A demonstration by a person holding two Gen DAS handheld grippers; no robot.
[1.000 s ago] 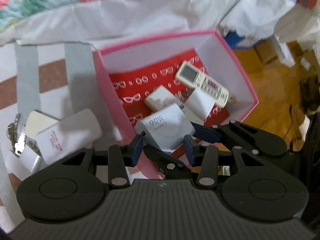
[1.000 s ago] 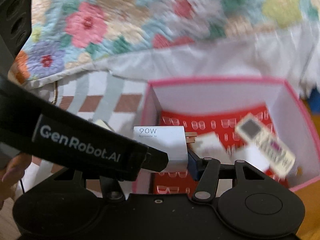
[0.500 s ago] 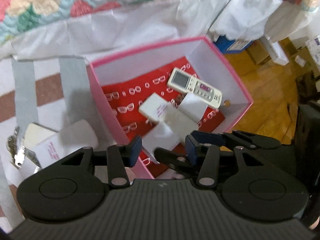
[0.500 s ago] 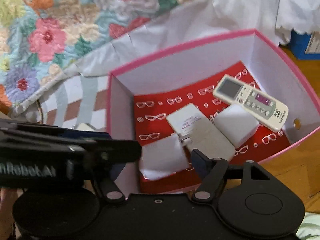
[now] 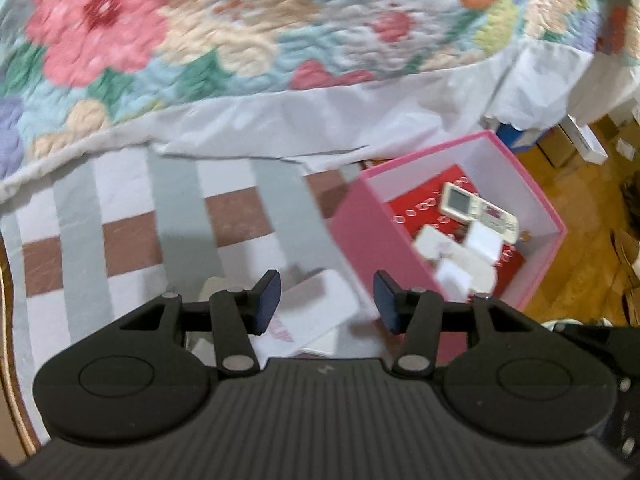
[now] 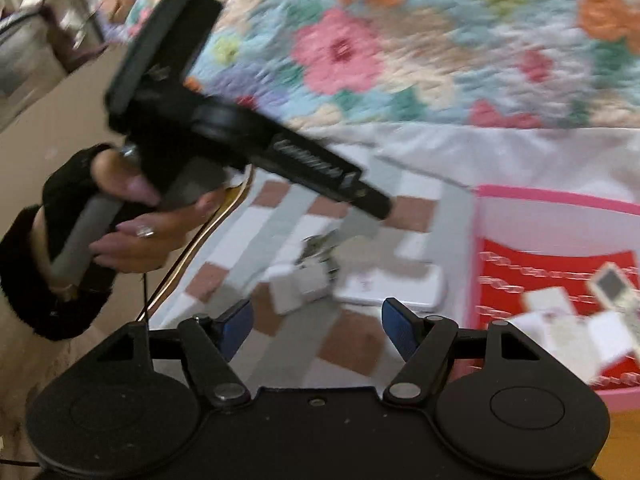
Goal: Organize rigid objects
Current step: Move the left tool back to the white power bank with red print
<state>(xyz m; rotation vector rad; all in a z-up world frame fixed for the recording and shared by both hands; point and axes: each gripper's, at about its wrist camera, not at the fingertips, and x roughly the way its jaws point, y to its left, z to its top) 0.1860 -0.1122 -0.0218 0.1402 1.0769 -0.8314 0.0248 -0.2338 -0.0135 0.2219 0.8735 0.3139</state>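
In the left wrist view, my left gripper (image 5: pixel 326 302) hangs over a flat white box (image 5: pixel 320 314) on the checkered cloth. Its jaws are opening and nothing is pressed between the pads. To the right, the pink box (image 5: pixel 372 236) holds a white remote (image 5: pixel 476 208) and several white chargers (image 5: pixel 464 268). My right gripper (image 6: pixel 316 328) stands open and empty above the cloth. Ahead of it lie the flat white box (image 6: pixel 394 288), a small white charger (image 6: pixel 292 292) and keys (image 6: pixel 318 242). The left gripper (image 6: pixel 376 208) points down toward them, held by a hand (image 6: pixel 132 236).
A floral quilt (image 5: pixel 240 28) with a white edge lies behind the checkered cloth (image 5: pixel 132 240). Wooden floor and cardboard boxes (image 5: pixel 588 208) are at the far right. A gold-rimmed edge (image 6: pixel 208 228) bounds the cloth on the left.
The white 90W charger left the grippers and now lies in the pink box. Both grippers swung left, away from the box and toward the white items on the cloth. The right jaws widened.
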